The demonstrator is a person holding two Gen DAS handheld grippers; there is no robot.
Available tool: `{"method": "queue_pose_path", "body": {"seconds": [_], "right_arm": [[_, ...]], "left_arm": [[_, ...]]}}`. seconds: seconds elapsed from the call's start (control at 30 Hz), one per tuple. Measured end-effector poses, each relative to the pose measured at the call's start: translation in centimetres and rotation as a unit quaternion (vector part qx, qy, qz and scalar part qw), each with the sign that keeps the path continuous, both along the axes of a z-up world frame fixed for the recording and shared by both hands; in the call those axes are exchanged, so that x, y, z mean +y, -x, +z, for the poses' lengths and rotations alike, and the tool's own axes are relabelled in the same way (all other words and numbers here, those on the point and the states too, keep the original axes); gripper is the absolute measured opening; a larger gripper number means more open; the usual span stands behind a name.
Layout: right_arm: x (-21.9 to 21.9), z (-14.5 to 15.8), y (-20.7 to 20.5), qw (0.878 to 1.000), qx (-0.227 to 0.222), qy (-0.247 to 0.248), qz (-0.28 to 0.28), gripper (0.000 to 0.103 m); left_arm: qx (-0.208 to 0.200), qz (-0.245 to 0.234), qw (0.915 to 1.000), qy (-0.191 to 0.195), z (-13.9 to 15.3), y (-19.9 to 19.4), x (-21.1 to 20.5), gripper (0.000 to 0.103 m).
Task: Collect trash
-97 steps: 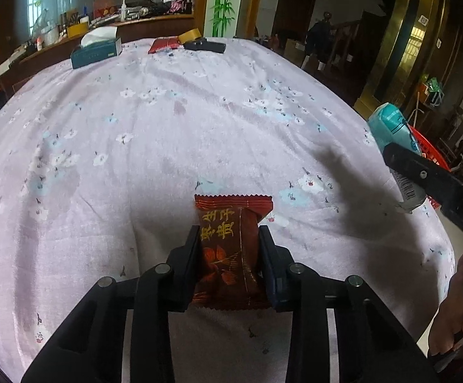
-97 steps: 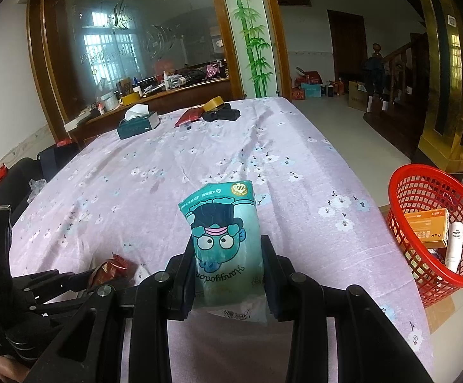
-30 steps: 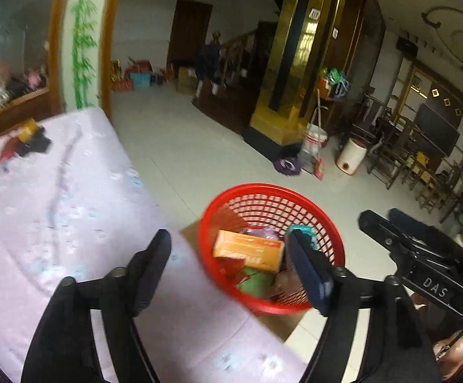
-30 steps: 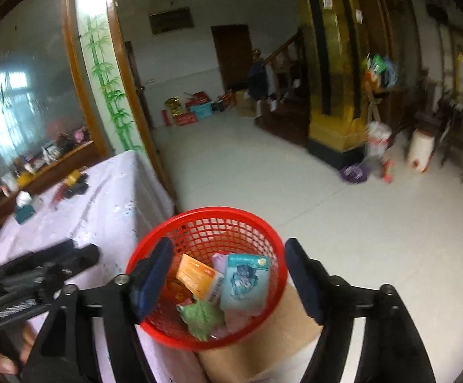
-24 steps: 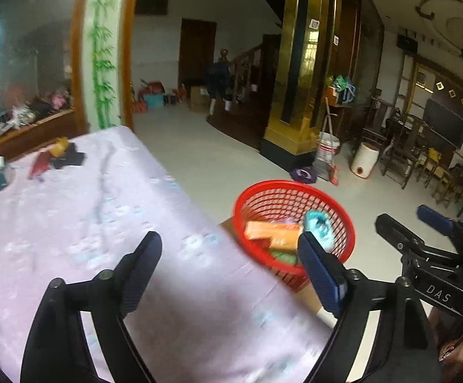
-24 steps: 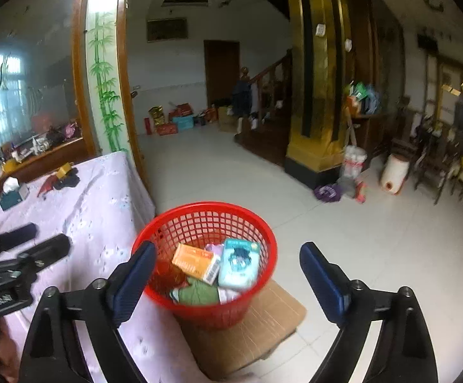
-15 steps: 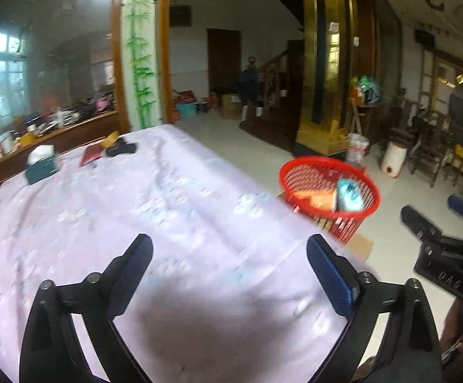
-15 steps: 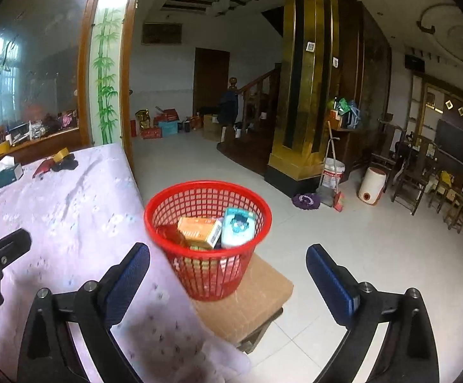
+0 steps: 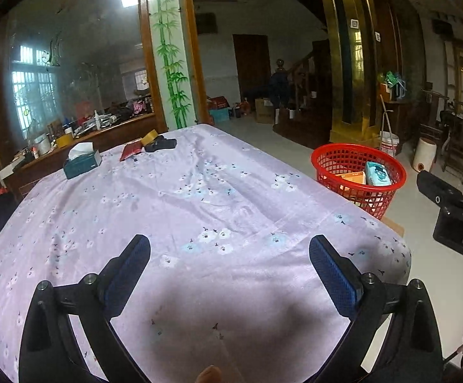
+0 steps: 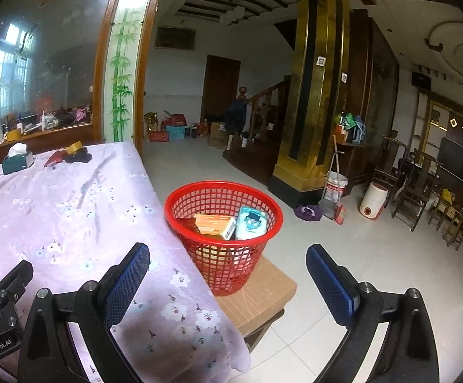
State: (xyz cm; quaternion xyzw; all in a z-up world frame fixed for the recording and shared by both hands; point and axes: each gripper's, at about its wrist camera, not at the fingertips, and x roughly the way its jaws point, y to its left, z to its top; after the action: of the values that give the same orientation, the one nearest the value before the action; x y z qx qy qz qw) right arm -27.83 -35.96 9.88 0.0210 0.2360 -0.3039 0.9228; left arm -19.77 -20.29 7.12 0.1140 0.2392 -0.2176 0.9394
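Left wrist view showed the left gripper [image 9: 230, 268] spread wide and empty over the bare near half of the lilac tablecloth [image 9: 180, 210], the right gripper [image 10: 228, 274] likewise, collected trash lying in the red basket [image 9: 326, 157] off its right.

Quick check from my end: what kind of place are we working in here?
Most likely the big open hall of a private home. A table under a floral cloth stands on a tiled floor, a wooden staircase rises at the back, and a red basket holding trash sits on a cardboard box.
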Motion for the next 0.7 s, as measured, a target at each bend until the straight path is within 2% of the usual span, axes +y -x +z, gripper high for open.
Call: {"method": "queue_pose_path", "body": {"seconds": [0.1, 0.23, 0.37, 0.53, 0.7], "right_arm": [[0.2, -0.1, -0.4, 1.0, 0.001, -0.001, 0.007, 0.1], [0.5, -0.3, -0.8, 1.0, 0.004, 0.0, 0.012, 0.1], [0.6, -0.6, -1.0, 1.0, 0.008, -0.002, 0.017, 0.1], [0.5, -0.8, -1.0, 1.0, 0.011, -0.005, 0.018, 0.1], [0.4, -0.8, -1.0, 1.0, 0.012, -0.006, 0.017, 0.1]], "left_arm": [[0.016, 0.026, 0.9995, 0.01, -0.1, -0.7, 0.4, 0.099], [0.035, 0.036, 0.9987, 0.008, -0.3, -1.3, 0.8, 0.099], [0.031, 0.049, 0.9983, -0.003, -0.6, -1.2, 0.8, 0.099], [0.042, 0.032, 0.9983, -0.025, -1.1, -1.2, 0.2, 0.099], [0.051, 0.029, 0.9981, -0.015, -1.1, -1.3, 0.5, 0.099]]}}
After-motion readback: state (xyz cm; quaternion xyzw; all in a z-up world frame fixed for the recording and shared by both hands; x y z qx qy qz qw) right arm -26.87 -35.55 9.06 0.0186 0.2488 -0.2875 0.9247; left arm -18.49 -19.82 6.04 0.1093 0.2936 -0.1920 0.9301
